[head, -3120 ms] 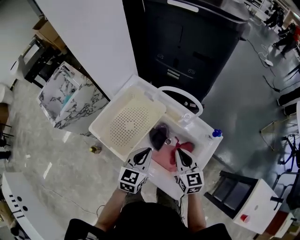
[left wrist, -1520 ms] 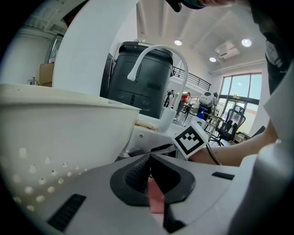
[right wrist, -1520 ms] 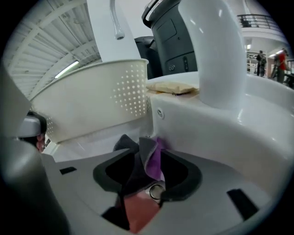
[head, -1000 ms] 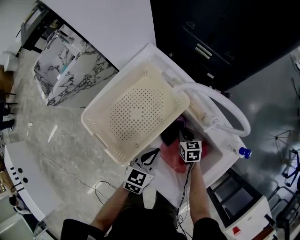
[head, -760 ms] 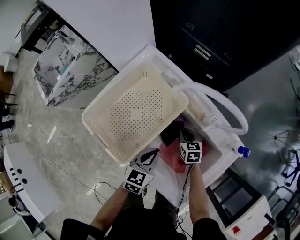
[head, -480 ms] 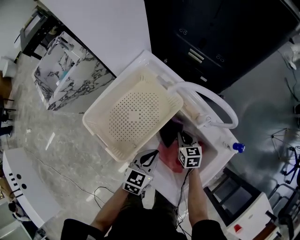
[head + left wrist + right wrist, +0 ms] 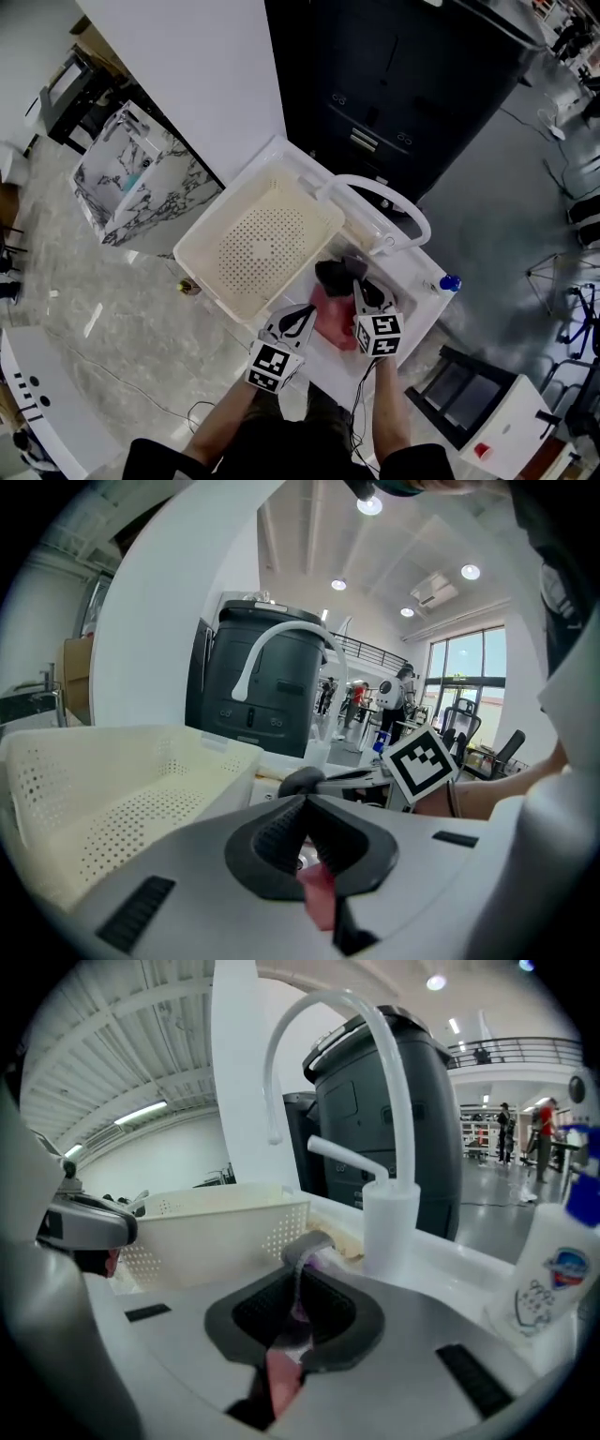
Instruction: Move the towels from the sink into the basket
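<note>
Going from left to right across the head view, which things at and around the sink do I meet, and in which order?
marble-patterned cabinet → basket → dark towel → blue-capped bottle

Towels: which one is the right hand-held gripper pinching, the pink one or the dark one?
The dark towel. The right hand-held gripper has its jaws shut on it; the pink towel lies beneath, outside those jaws.
</note>
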`<state>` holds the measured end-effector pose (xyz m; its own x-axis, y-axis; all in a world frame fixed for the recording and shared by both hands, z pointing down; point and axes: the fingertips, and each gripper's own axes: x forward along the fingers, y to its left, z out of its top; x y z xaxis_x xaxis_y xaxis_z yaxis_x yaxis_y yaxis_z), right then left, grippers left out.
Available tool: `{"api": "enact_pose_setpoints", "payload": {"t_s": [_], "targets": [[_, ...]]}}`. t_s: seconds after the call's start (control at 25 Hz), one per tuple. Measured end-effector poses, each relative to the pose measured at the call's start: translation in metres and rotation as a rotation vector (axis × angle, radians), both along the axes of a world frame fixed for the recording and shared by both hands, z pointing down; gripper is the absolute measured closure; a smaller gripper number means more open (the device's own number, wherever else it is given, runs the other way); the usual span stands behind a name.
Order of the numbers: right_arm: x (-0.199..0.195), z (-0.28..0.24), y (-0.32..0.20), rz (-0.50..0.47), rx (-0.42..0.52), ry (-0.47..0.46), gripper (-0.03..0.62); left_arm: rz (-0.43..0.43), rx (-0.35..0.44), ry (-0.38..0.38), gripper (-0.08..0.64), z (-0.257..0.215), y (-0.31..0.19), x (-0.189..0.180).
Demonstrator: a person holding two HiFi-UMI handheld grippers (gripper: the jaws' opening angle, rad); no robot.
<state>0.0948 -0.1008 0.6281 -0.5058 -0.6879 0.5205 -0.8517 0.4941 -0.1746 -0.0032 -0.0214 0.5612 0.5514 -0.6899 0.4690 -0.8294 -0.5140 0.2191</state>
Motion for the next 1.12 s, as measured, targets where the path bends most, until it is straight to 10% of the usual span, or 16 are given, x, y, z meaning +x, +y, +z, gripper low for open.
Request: {"api": "enact_pose_setpoints", "payload": {"t_s": [1.12], "targets": [[-0.034, -0.285, 0.036, -0.013, 0.535, -0.151, 0.543, -0.080, 0.260, 0.005, 0.552, -0.136, 0.009, -0.062]]}}
